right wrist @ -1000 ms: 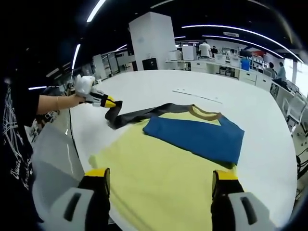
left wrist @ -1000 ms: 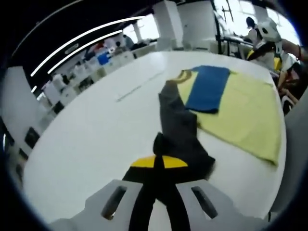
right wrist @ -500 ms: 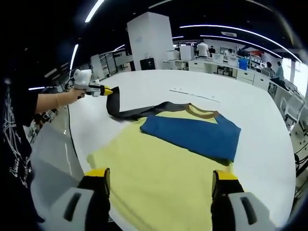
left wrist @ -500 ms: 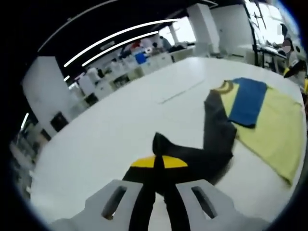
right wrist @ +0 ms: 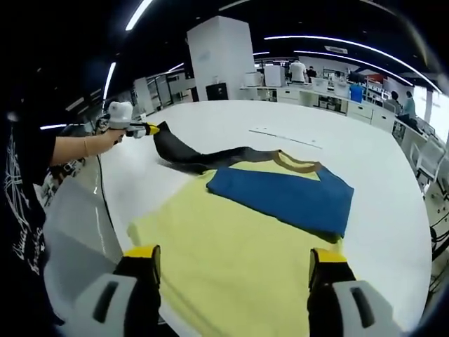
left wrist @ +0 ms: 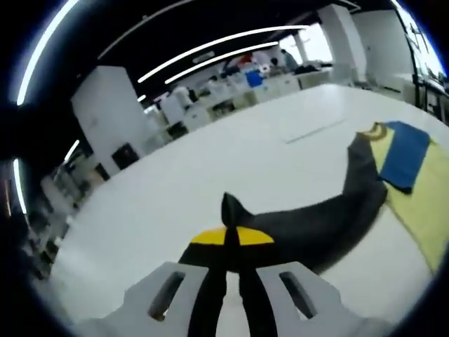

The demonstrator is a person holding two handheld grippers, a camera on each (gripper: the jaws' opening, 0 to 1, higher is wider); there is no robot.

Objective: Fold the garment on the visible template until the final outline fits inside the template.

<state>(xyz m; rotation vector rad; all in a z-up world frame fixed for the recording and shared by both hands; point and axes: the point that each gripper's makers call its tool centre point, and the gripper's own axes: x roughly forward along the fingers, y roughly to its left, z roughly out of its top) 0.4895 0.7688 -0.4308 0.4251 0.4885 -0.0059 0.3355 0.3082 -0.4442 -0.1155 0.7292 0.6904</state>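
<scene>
White table (right wrist: 393, 182) bears yellow-blue garment (right wrist: 280, 203); left claw (left wrist: 231, 239) pinches dark sleeve (left wrist: 330, 217), right claw (right wrist: 235, 270) released.

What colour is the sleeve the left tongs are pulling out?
Dark grey sleeve, clearest in the right gripper view.

No legible text, labels or numbers.

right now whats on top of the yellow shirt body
A folded blue sleeve lies across the upper part of the yellow shirt. The yellow fabric under it is covered. The dark sleeve stretches off sideways, pinched in the left tongs.
</scene>
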